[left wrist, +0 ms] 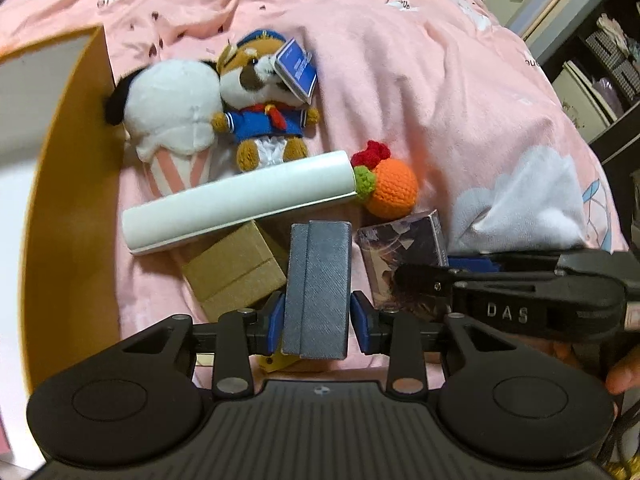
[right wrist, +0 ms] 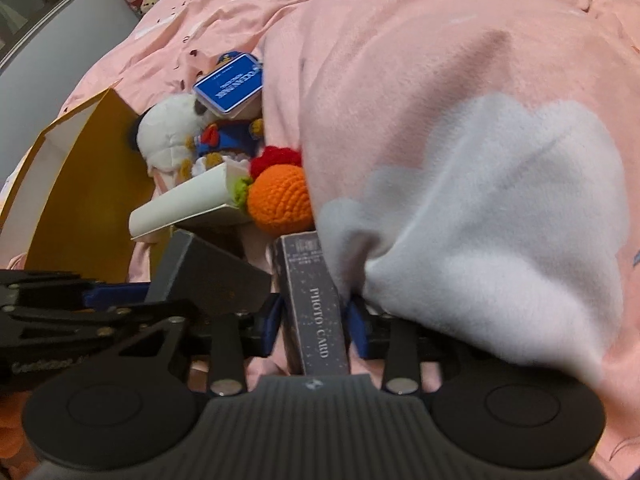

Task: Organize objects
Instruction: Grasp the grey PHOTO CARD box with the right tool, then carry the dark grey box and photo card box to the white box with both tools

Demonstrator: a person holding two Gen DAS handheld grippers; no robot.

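You are working over a bed covered by a pink blanket [left wrist: 420, 80]. Your left gripper [left wrist: 316, 316] is pinching a grey box [left wrist: 318, 288] between its blue fingers [left wrist: 277, 322], the box standing lengthwise along the gripper. Your right gripper [right wrist: 312, 324] is closing around a dark photo card box [right wrist: 316, 308], its blue pads sitting at both sides of the box; the box is lying on the blanket, tucked against a white cloud-patterned fold at 3 o'clock.

In the left wrist view, the rest of the pile is sitting ahead of the grey box. A white tube-shaped package [left wrist: 240, 200] is lying across at 12 o'clock, slanting up toward 2 o'clock. A brown cardboard box [left wrist: 232, 268] is resting just under it at 10 o'clock from the grey box. An orange crocheted fruit [left wrist: 394, 188] is touching the right end of the white package. Beyond the package, a white ice-cream plush [left wrist: 172, 120] and a sailor-dressed plush animal [left wrist: 264, 112] are lying side by side, touching, with a blue tag [left wrist: 296, 68] at the animal's head. A yellow cardboard box [left wrist: 68, 160] is standing open at 9 o'clock, its wall just beside the ice-cream plush.

The photo card box is also showing in the left wrist view at 3 o'clock of the grey box, with your right gripper reaching in over it.
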